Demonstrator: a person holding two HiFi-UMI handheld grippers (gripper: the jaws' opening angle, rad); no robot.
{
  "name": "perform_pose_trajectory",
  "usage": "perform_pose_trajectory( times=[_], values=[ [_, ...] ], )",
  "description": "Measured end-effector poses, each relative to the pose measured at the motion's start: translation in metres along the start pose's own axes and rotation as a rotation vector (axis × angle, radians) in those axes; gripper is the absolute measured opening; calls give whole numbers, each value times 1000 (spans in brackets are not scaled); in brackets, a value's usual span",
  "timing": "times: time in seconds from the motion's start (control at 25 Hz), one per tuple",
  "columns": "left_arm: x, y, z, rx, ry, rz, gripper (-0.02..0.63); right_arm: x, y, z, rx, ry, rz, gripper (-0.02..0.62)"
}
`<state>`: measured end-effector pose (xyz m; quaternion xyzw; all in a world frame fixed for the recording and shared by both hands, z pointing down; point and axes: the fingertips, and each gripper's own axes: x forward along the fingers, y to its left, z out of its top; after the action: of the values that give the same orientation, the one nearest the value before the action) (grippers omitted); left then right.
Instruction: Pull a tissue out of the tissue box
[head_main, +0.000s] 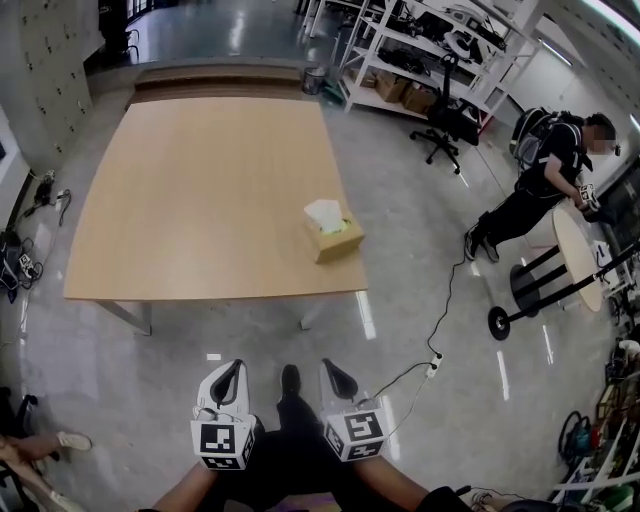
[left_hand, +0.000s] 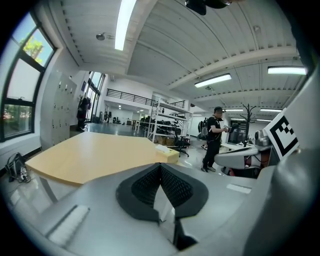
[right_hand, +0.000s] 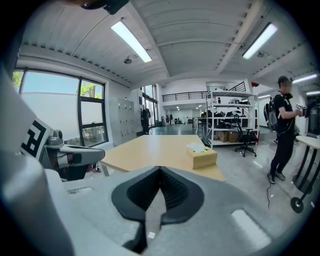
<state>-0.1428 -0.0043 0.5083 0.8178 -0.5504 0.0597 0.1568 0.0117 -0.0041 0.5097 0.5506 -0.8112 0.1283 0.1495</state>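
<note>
Near the surface's right front corner there's one tissue box with one tissue poking out. Two claws, the left claw and right claw, are both pinched tight on nothing, well short of it.

The left gripper fills the lower half of the picture, its dark ribbed jaws closed tip to tip with nothing between them. Straight beyond the tips at twelve o'clock a tan tissue box sits on the near corner of a pale wooden desk, which stretches off toward ten o'clock. A white tissue pokes up from the box. At two o'clock a person in black stands on the floor, with metal shelving far behind at twelve.
</note>
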Motion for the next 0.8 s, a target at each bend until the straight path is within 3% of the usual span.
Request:
perform_pose_trajectory(
  times=[0.28,0.8],
  values=[
    [52,6,15,14,30,43,18,54,-34,19,19,-4,58,-9],
    [158,-21,57,82,41,95,18,125,-111,51,13,-9,165,-9]
  ],
)
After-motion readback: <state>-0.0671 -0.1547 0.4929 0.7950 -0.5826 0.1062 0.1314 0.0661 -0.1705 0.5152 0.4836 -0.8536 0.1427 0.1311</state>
